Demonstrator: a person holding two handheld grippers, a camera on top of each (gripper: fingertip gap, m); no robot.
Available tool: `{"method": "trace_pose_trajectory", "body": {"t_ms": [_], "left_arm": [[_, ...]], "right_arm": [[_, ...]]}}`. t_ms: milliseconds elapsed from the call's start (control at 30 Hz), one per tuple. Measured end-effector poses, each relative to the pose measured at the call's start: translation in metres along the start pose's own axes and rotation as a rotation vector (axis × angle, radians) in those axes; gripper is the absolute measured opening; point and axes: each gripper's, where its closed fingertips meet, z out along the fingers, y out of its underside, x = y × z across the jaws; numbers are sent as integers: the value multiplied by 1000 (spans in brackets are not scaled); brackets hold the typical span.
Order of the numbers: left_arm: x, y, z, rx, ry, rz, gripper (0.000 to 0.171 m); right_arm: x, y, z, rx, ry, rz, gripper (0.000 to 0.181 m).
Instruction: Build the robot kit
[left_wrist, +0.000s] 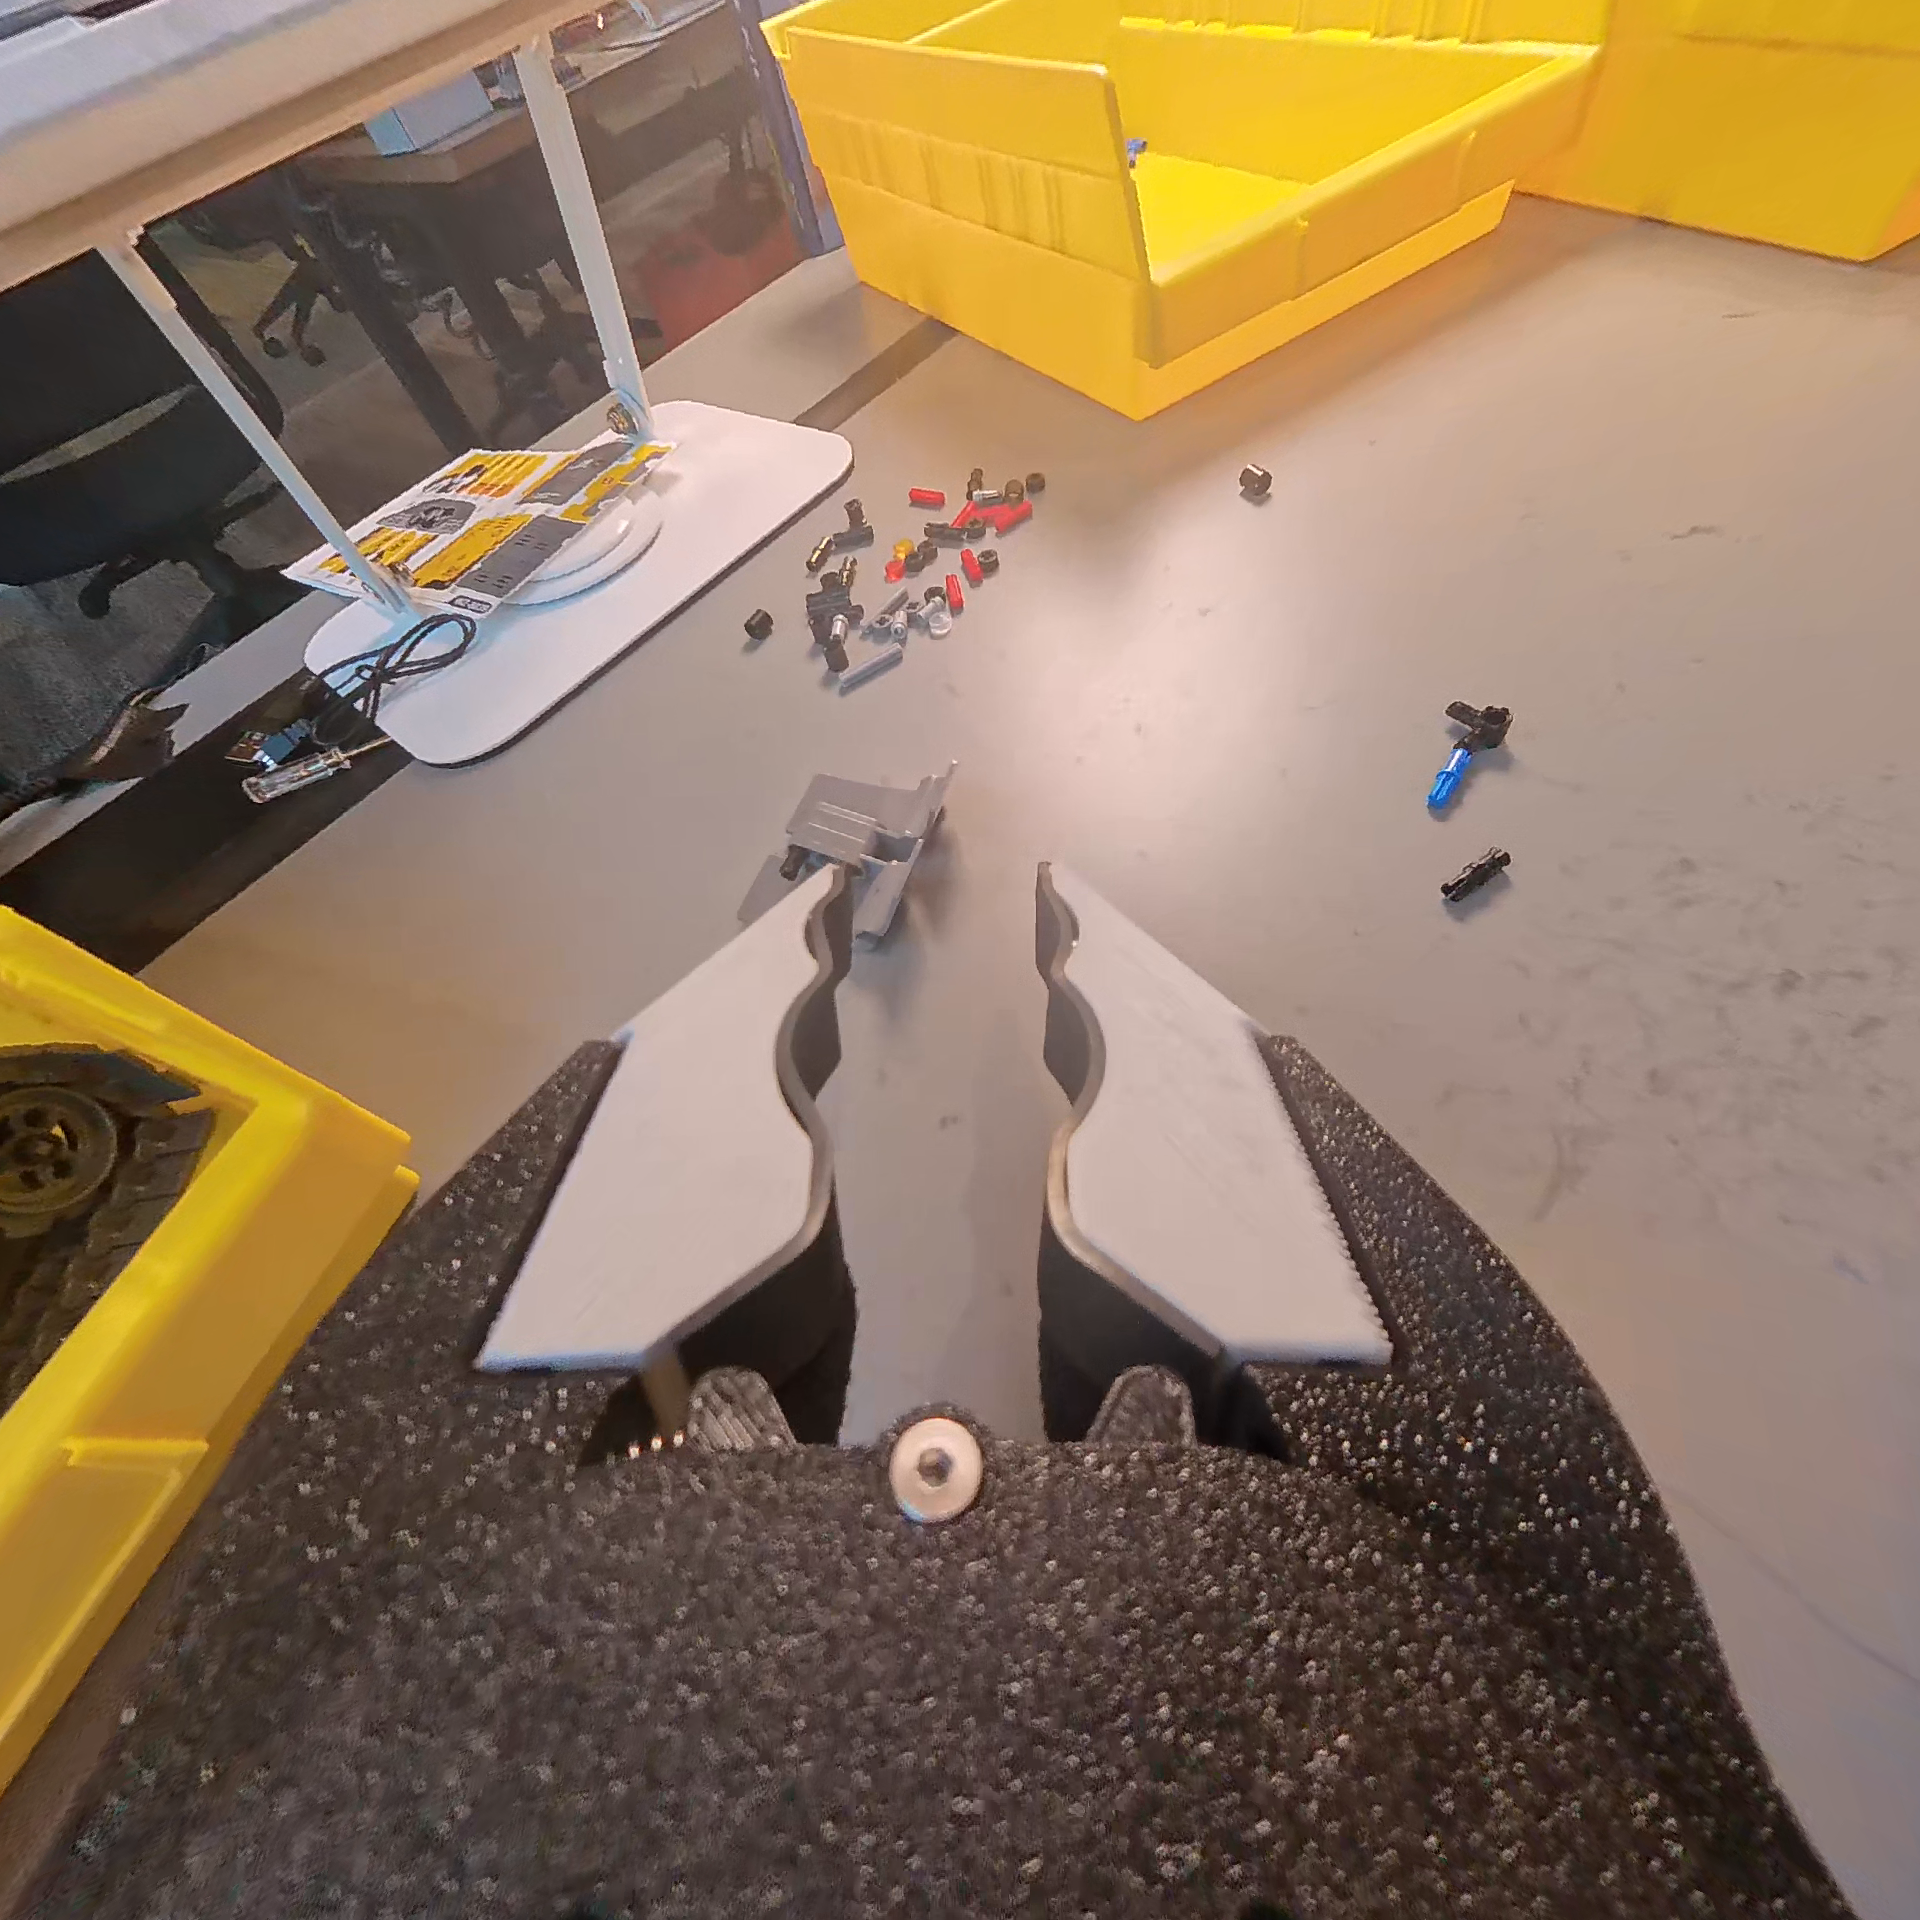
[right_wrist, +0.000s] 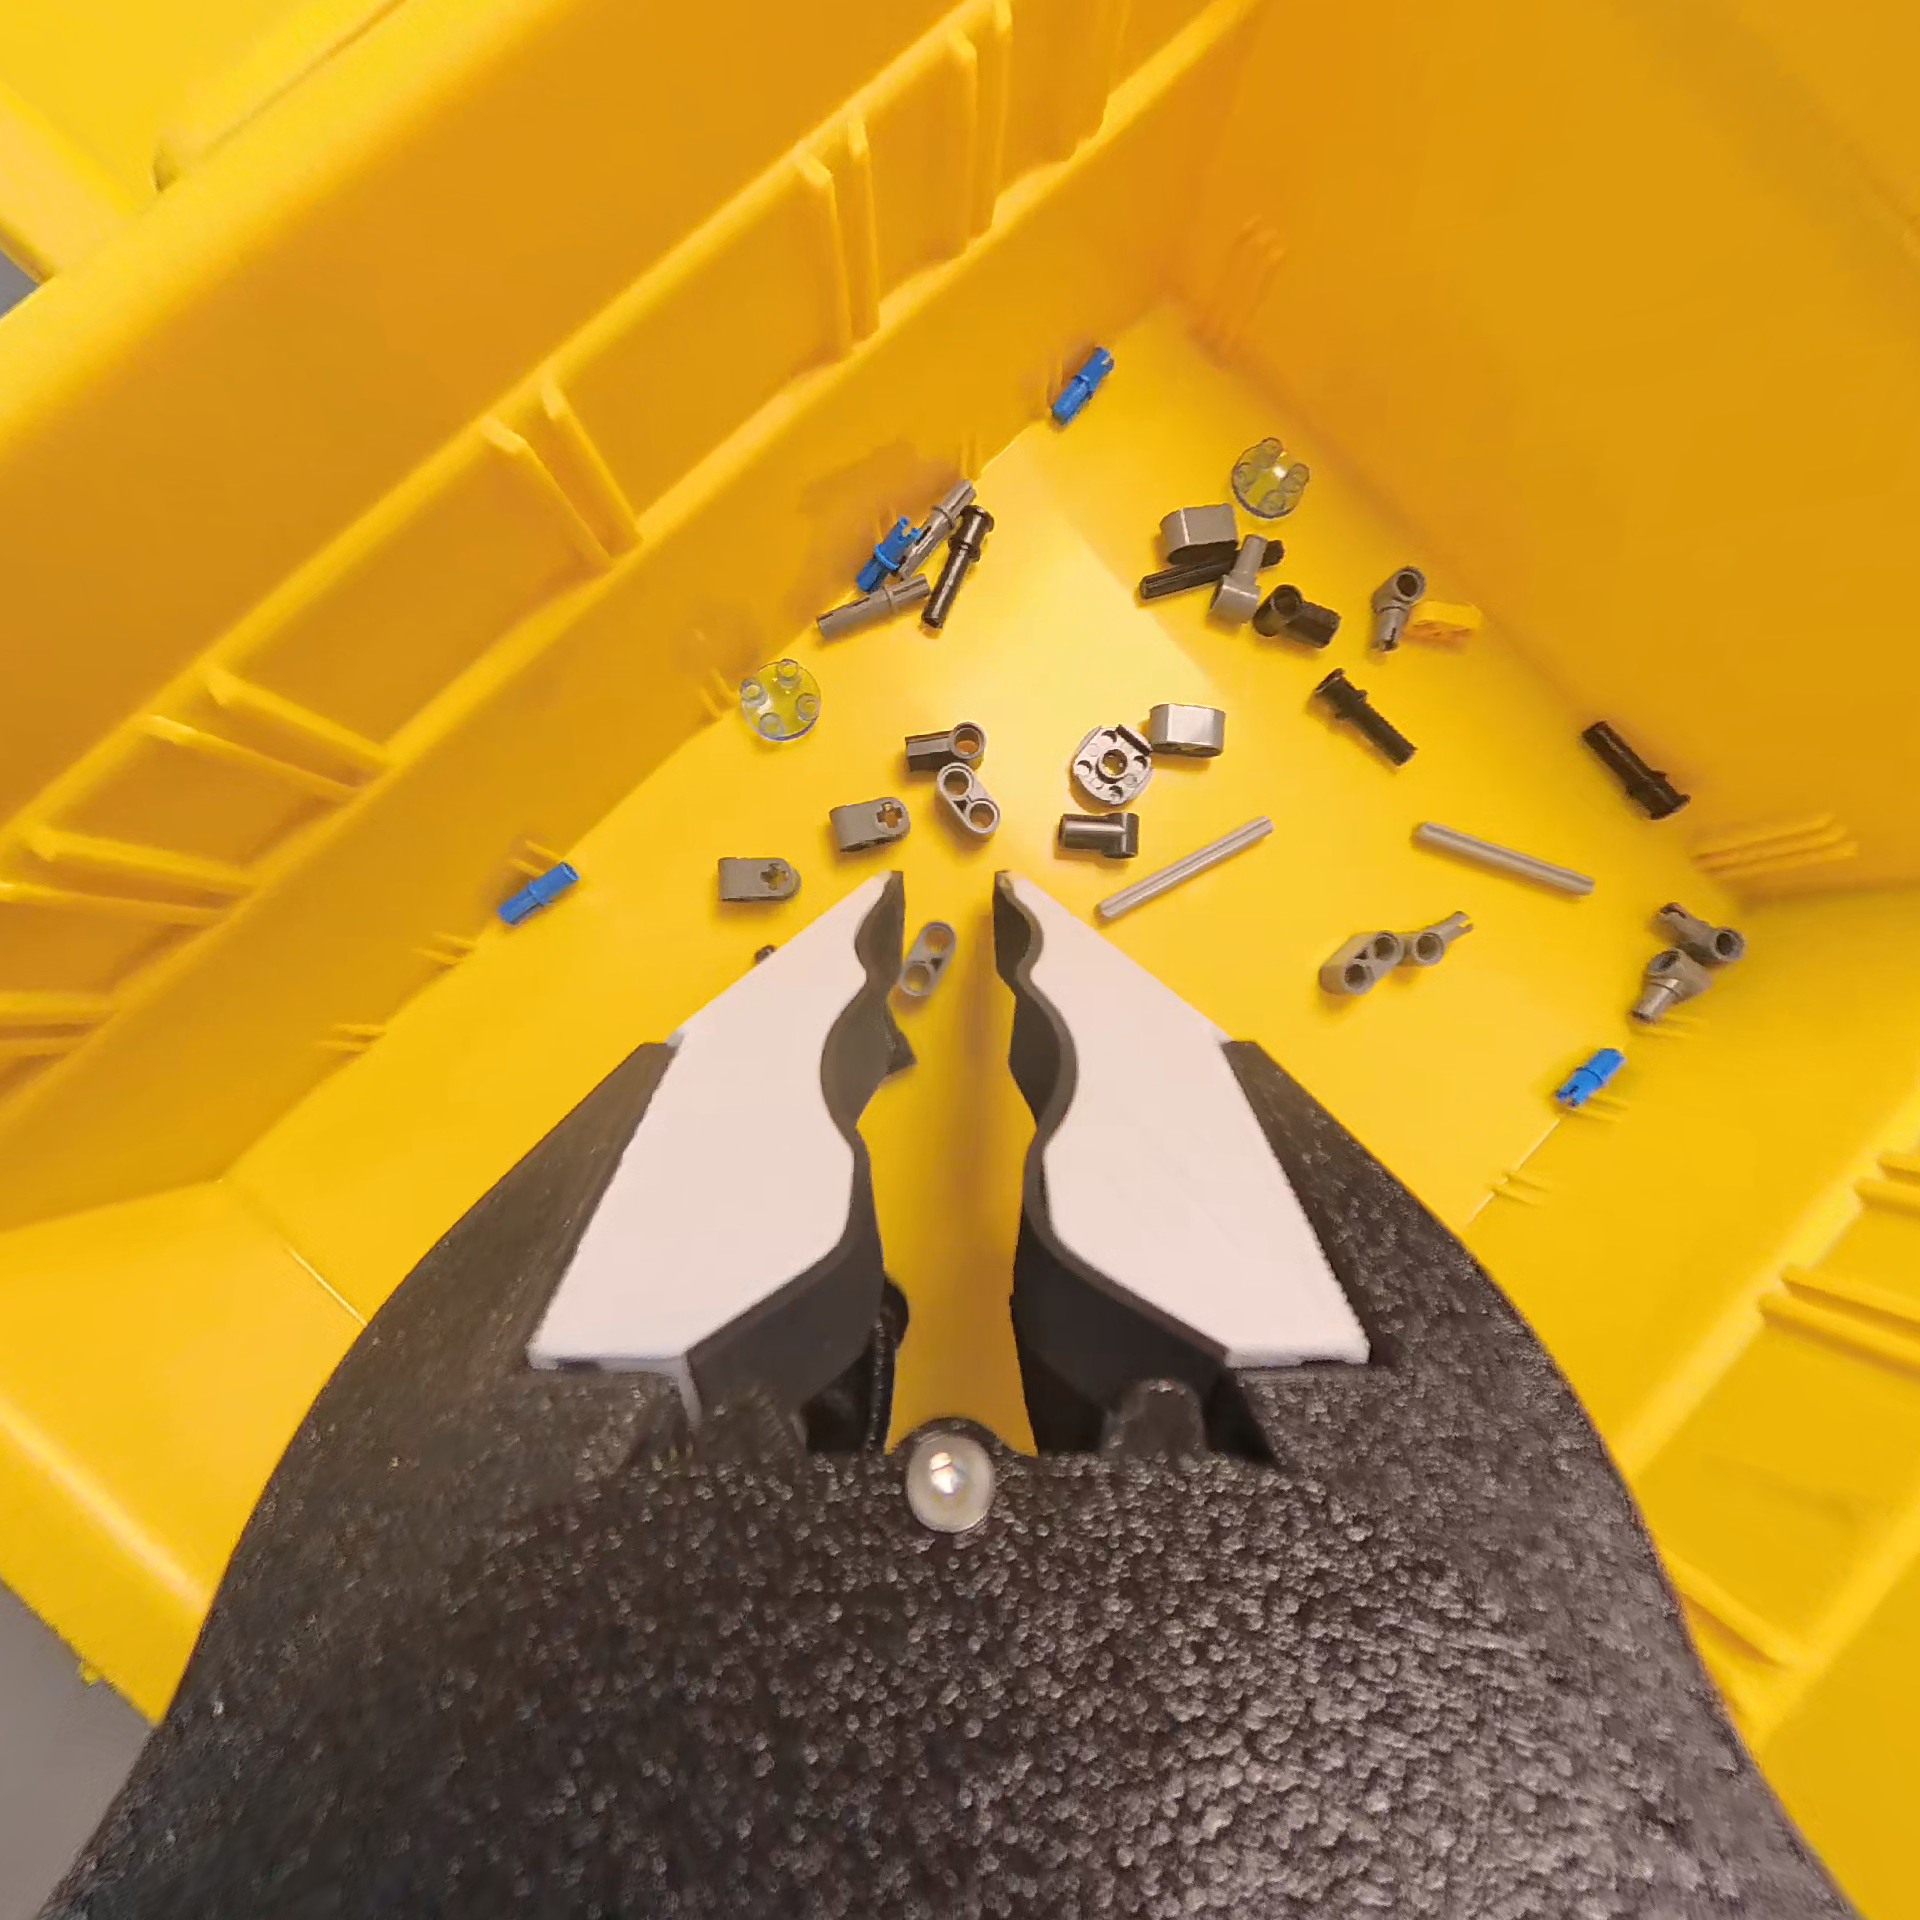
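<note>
Left tongs (left_wrist: 940, 878) spread beside the gray piece (left_wrist: 868, 831); right tongs (right_wrist: 948, 883) spread, best centered over the small gray link (right_wrist: 928, 957).

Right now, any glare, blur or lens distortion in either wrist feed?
Left wrist view: wide-angle bending at the edges, soft ceiling-light sheen on the grey tabletop, the small scattered plastic parts sharp, the open left tool slightly soft. Right wrist view: the yellow plastic bin walls bow outward, lighting even and shadows faint, slight softness toward the corners, the open right tool sharp.
</note>
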Motion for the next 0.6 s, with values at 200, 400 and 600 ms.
{"method": "trace_pose_trajectory", "body": {"t_ms": [200,400,600], "left_arm": [[0,1,1,-6,-5,5,34],[0,1,1,-7,-5,7,34],[1,0,0,0,2,6,34]], "right_arm": [[-7,-7,3,31,-53,17,18],[-15,-10,11,29,-79,14,18],[-16,-12,15,37,-87,21,17]]}}
